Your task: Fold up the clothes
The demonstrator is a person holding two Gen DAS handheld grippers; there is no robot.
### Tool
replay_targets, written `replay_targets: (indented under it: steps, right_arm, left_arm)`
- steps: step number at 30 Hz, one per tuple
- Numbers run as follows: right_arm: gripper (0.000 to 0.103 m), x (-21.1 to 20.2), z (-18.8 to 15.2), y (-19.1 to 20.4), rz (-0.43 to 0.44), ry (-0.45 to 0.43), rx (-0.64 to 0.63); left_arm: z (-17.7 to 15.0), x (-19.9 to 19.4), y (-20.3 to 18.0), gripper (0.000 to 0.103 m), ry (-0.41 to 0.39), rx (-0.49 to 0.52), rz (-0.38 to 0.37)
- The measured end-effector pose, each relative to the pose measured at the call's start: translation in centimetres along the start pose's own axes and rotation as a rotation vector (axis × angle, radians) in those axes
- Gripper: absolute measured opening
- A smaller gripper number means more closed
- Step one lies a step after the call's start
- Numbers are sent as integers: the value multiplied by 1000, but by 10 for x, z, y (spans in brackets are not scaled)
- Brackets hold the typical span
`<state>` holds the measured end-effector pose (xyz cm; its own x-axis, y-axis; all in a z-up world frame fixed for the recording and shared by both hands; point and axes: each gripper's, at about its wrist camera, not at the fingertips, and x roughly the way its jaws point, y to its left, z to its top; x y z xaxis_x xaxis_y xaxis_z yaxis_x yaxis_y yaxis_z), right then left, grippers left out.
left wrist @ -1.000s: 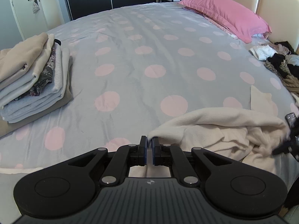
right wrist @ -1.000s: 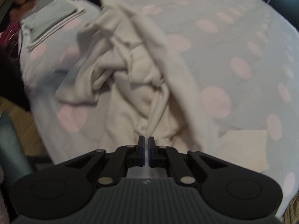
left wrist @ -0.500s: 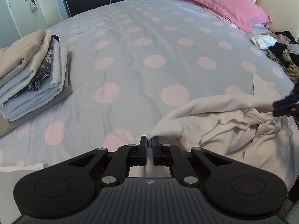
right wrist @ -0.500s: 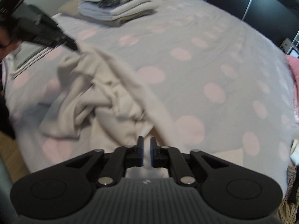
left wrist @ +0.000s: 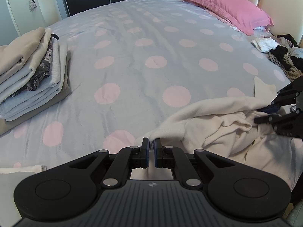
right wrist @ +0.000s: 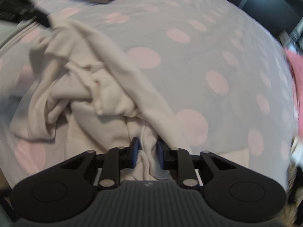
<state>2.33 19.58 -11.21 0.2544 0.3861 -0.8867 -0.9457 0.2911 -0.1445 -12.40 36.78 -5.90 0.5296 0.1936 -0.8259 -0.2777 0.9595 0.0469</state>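
Now cream garment (left wrist: pixel 214 124) between both grippers

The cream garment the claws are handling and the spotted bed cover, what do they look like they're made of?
Cream garment: looks like a soft, matte knit, maybe fleece or sweatshirt jersey; it bunches in thick, rounded folds with a faintly fuzzy surface. Spotted bed cover: seems a thin, smooth woven cotton-type fabric, matte, lying flat with fine shallow creases. Neither fibre can be confirmed.
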Motion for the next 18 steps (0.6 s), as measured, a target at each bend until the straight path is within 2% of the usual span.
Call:
replay_targets:
  steps: [2, 5, 11, 14, 15, 18]
  right_arm:
    - [10, -7, 2, -5, 6, -22, 32]
    - [8, -26, 5, -4, -38, -85, 19]
    - [8, -99, 9, -20, -103, -248, 72]
    - [8, -143, 13, -35, -106, -321, 119]
    - [5, -157, 15, -38, -116, -345, 130]
    - [5, -196, 25, -34, -180, -426, 117]
  left_arm:
    - [0, -3, 1, 3, -12, -5, -3]
    - [1, -13, 3, 3, -53, -24, 0]
    - [6, -53, 15, 2, -168, -82, 17]
    - [17, -88, 23, 2, -256, -128, -2]
    - [21, -101, 25, 2, -290, -140, -6]
    - [34, -146, 28, 2, -407, -153, -4]
